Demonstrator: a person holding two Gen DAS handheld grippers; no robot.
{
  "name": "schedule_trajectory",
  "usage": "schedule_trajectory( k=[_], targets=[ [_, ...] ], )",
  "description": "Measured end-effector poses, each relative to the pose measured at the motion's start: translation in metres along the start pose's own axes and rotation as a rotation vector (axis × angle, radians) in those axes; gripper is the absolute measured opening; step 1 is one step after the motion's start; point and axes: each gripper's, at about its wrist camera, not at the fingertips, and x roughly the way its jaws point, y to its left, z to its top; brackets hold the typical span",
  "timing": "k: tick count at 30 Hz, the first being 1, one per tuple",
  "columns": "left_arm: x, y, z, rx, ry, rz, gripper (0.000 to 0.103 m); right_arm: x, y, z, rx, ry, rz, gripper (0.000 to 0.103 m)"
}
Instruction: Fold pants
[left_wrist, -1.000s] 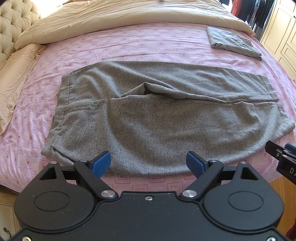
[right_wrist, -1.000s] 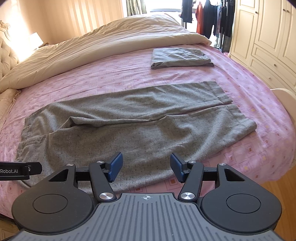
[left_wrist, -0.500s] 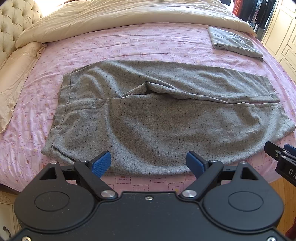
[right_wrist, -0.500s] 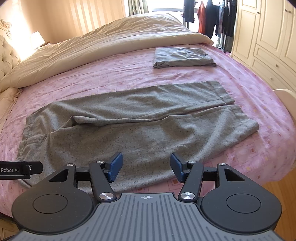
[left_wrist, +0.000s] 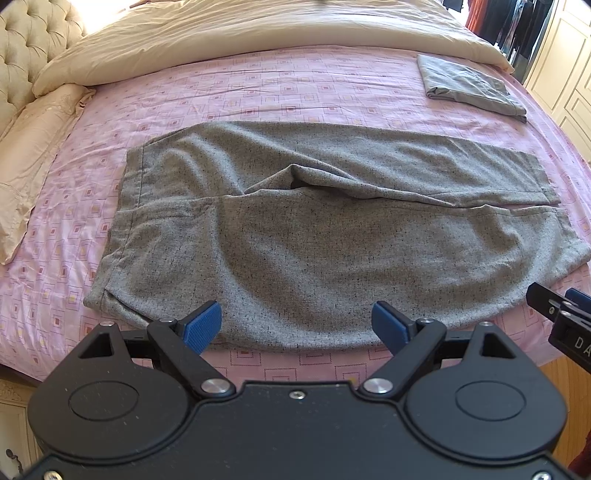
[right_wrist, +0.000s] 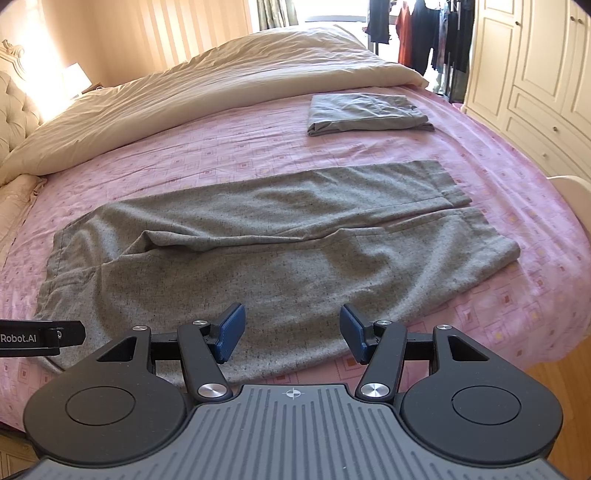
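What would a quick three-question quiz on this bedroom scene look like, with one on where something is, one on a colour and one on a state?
1. Where is the folded cloth?
A. on the bed beyond the pants
B. on the floor
C. on the pillow

2. What colour is the sheet?
A. green
B. pink
C. white

3. How are the two grippers?
A. both open
B. both shut
C. gripping the pants

Answers:
1 A, the folded cloth lies on the far side of the pants.
2 B, the sheet is pink.
3 A, the left gripper and the right gripper hold nothing.
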Motion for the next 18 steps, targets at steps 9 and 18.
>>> schedule_trajectory(
  k=[9,18],
  targets=[
    [-0.003,0.001,-0.002,0.000,0.000,0.033,0.086,0.004,-0.008,0.000,0.021,0.011,0.023,0.055],
    [0.012,0.006,0.004,0.008,0.035,0.094,0.078,0.023,-0.008,-0.006,0.075,0.057,0.045,0.053]
  ],
)
